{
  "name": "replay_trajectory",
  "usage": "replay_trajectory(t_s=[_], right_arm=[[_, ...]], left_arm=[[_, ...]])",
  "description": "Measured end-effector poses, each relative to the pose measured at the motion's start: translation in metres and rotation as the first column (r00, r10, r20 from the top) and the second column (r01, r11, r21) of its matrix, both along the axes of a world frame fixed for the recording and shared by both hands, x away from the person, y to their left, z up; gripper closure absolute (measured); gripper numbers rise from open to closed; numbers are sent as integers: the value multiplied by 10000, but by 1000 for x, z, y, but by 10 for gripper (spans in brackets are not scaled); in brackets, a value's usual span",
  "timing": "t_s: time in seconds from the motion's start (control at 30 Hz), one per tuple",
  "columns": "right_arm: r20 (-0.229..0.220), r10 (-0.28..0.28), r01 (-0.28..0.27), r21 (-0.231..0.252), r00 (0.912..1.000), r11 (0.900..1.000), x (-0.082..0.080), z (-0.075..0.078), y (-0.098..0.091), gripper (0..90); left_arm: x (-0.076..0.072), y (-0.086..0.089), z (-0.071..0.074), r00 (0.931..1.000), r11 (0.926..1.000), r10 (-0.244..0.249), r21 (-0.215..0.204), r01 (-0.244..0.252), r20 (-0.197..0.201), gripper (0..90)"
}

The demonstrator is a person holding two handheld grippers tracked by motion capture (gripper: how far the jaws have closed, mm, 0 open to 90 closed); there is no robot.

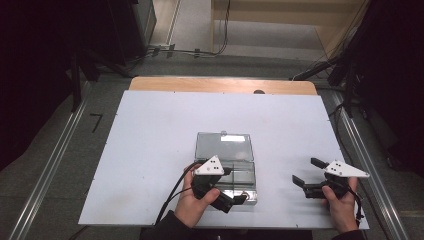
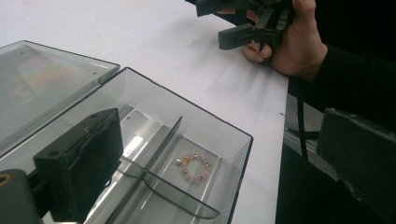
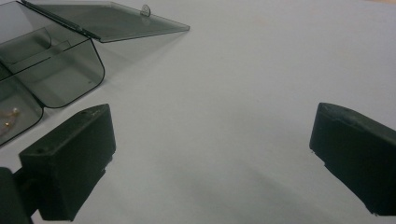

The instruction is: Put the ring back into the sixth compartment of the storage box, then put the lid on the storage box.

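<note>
My left gripper hangs over the near end of the clear box, which sits toward the near edge of the white table, lid laid flat behind it. Jaws wide apart, nothing held. Pink bead bracelet lies in the box's end compartment beside the divider. Right gripper rests near the near right corner, jaws spread, apparently empty; its tips show small from above
</note>
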State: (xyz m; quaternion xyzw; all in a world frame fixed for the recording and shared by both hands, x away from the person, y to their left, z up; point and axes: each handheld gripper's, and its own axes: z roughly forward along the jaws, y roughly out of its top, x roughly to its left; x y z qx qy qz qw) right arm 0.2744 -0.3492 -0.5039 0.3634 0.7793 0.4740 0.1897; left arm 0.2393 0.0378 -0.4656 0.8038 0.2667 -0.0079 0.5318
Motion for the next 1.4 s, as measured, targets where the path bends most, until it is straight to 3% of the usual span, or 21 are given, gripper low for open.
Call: replay_trajectory(t_s=[0.6, 1.07, 1.4], right_arm=[[-78, 20, -18, 233, 10000, 9997, 1, 2, -3, 0], [-36, 81, -80, 178, 10000, 9998, 0, 2, -2, 0], [-13, 56, -55, 185, 10000, 9998, -1, 4, 0, 0]], left_arm=[[8, 28, 7, 9974, 9978, 654, -127, -650, 318, 0], [18, 55, 12, 9890, 9893, 1429, -337, -1417, 377, 0], [30, 69, 12, 9819, 9823, 1863, -244, -1855, 335, 0]])
